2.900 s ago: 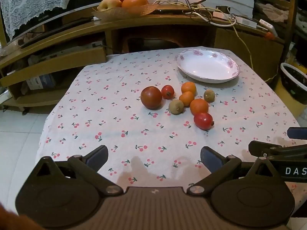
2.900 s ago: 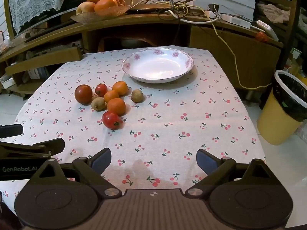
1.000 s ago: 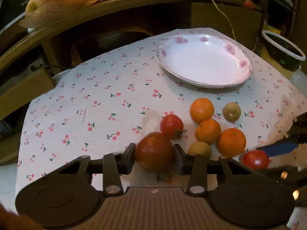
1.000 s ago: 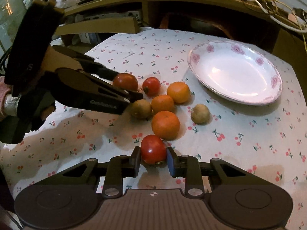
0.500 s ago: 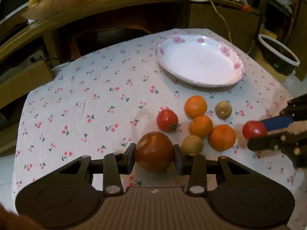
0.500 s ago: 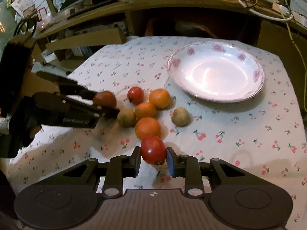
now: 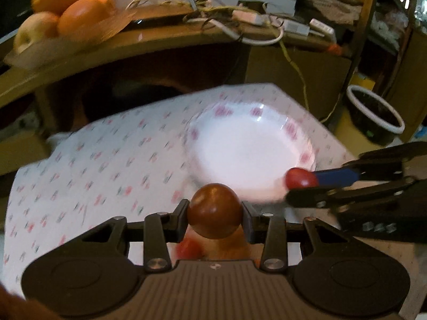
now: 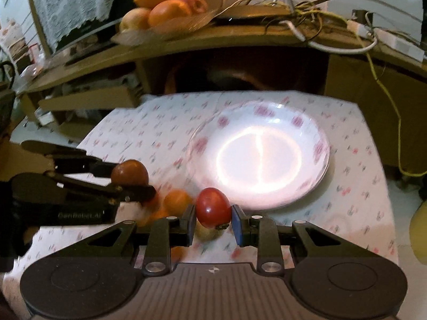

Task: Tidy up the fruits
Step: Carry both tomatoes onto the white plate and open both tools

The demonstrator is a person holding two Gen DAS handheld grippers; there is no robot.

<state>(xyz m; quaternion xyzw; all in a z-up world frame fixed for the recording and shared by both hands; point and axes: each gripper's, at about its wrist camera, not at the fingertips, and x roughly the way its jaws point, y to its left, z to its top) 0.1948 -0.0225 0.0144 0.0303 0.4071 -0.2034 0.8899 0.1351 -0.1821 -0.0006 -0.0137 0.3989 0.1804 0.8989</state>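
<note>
Left gripper [image 7: 215,214] is clamping the dark brownish tomato [image 7: 214,214] above the tablecloth [image 7: 106,165], near the white plate [image 7: 250,122]. Right gripper [image 8: 212,220] is pinching the red tomato [image 8: 213,208], hanging at the plate's near edge.

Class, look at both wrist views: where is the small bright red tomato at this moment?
The small red tomato is clamped in the right gripper, lifted just short of the white plate's near rim; the left wrist view shows it at right, over that rim.
</note>
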